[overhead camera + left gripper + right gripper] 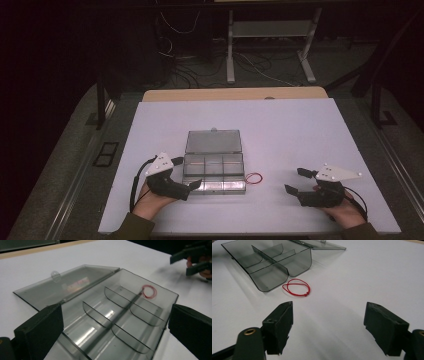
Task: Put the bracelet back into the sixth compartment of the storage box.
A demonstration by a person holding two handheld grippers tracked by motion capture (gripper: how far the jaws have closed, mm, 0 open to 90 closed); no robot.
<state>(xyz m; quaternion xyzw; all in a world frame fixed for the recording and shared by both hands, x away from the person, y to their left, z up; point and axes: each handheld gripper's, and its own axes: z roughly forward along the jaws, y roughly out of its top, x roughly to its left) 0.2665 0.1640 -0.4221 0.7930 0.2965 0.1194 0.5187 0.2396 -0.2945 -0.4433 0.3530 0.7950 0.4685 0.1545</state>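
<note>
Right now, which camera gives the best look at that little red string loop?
The right gripper view: the red string loop lies close and sharp on the table. The high view shows it tiny; the left gripper view sees it through the clear box wall.

white tabletop – bare | grey metal stand – behind | floor cables

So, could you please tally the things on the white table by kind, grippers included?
Clear compartment box, lid open: 1
Red string loop: 1
Grippers, both open, holding nothing: 2 (left gripper, right gripper)
Total: 4
</note>
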